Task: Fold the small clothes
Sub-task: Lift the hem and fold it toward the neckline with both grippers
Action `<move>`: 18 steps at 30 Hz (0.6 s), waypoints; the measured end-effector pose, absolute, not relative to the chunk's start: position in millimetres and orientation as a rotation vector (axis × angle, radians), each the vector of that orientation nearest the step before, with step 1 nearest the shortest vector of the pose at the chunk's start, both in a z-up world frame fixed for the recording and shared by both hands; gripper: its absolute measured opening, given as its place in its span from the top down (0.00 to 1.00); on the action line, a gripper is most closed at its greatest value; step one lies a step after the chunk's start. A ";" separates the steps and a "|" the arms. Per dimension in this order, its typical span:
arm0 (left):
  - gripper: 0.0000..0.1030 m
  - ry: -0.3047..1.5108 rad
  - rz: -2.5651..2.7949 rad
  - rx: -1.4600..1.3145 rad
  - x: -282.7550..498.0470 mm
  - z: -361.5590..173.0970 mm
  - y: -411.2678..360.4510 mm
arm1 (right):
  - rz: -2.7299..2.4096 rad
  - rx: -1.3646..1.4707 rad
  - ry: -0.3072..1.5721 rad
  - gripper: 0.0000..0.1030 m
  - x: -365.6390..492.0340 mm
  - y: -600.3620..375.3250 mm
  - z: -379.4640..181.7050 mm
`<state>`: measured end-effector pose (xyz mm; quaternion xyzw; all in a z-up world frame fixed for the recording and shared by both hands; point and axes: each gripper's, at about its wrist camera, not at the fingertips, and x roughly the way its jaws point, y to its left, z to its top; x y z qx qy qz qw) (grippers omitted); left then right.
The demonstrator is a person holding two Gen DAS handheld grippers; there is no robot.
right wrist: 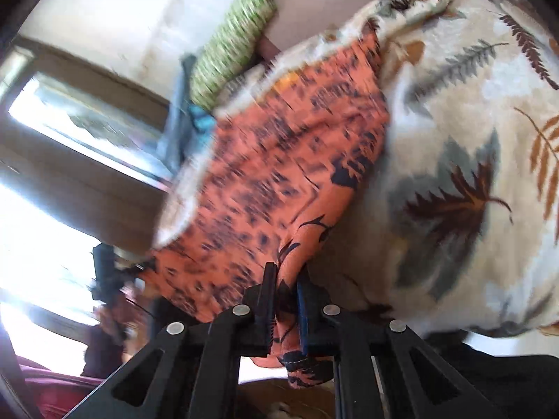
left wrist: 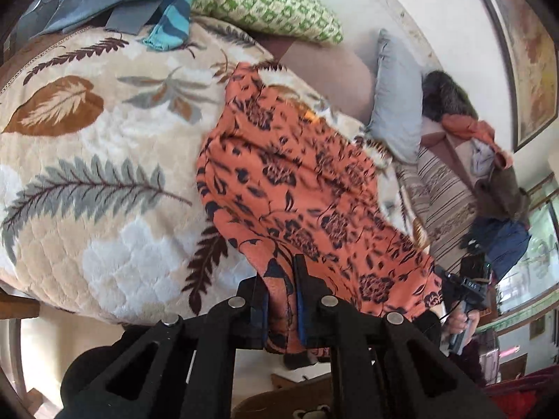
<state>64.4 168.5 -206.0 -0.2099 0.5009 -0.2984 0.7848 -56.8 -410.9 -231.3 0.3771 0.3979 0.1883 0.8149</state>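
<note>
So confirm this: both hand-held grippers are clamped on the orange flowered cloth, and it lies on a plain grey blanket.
Wrong blanket. The left wrist view shows the orange flowered cloth on a cream blanket with a leaf print, not plain grey. Both hand-held grippers are clamped on it.

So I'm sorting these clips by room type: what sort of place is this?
Most likely a lived-in bedroom at home: a bed under a leaf-print blanket, a green patterned pillow at its head, and a framed picture on the wall.
</note>
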 end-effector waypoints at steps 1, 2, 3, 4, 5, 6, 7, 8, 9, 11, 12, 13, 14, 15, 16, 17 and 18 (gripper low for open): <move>0.88 1.059 -0.646 -0.479 73.1 -198.1 170.1 | 0.423 0.844 0.796 0.91 -53.4 -417.3 -224.9; 0.88 1.041 -0.648 -0.499 84.5 -187.6 172.6 | 0.443 0.883 0.746 0.92 -49.5 -424.1 -219.1; 0.88 1.026 -0.649 -0.514 95.7 -182.5 171.5 | 0.457 0.922 0.696 0.92 -44.0 -430.8 -212.9; 0.88 1.013 -0.647 -0.522 106.5 -177.4 168.1 | 0.458 0.951 0.651 0.92 -36.7 -437.7 -206.9; 0.88 1.000 -0.642 -0.525 119.1 -172.8 166.0 | 0.446 0.968 0.608 0.92 -27.7 -443.7 -199.2; 0.88 0.991 -0.636 -0.525 130.6 -169.0 164.7 | 0.431 0.969 0.573 0.92 -20.0 -449.5 -192.2; 0.88 0.986 -0.628 -0.522 143.8 -166.3 162.4 | 0.409 0.956 0.551 0.92 -9.2 -453.8 -186.0; 0.88 0.991 -0.617 -0.522 155.9 -166.0 158.7 | 0.369 0.934 0.570 0.91 4.4 -456.4 -181.4; 0.88 1.006 -0.608 -0.524 163.5 -168.4 156.9 | 0.312 0.909 0.623 0.91 16.0 -457.7 -180.5; 0.88 1.037 -0.599 -0.518 170.9 -173.6 150.5 | 0.265 0.880 0.726 0.88 32.9 -456.8 -184.6; 0.88 1.040 -0.600 -0.502 169.9 -174.1 148.1 | 0.270 0.875 0.766 0.88 35.9 -453.2 -188.9; 0.88 1.036 -0.601 -0.483 166.2 -174.7 147.0 | 0.258 0.854 0.813 0.87 35.3 -449.0 -193.8; 0.88 1.028 -0.604 -0.470 162.0 -175.5 147.5 | 0.228 0.813 0.856 0.85 29.9 -444.8 -199.3; 0.88 1.023 -0.602 -0.469 158.1 -176.4 149.8 | 0.192 0.766 0.891 0.77 25.3 -437.6 -205.4; 0.88 1.022 -0.599 -0.477 154.0 -178.3 153.5 | 0.165 0.730 0.926 0.67 18.6 -431.1 -214.9; 0.88 1.022 -0.595 -0.488 149.7 -180.3 157.3 | 0.157 0.712 0.970 0.61 11.9 -423.4 -226.9; 0.88 1.024 -0.590 -0.494 145.8 -181.5 161.1 | 0.166 0.715 1.013 0.41 9.1 -416.3 -243.2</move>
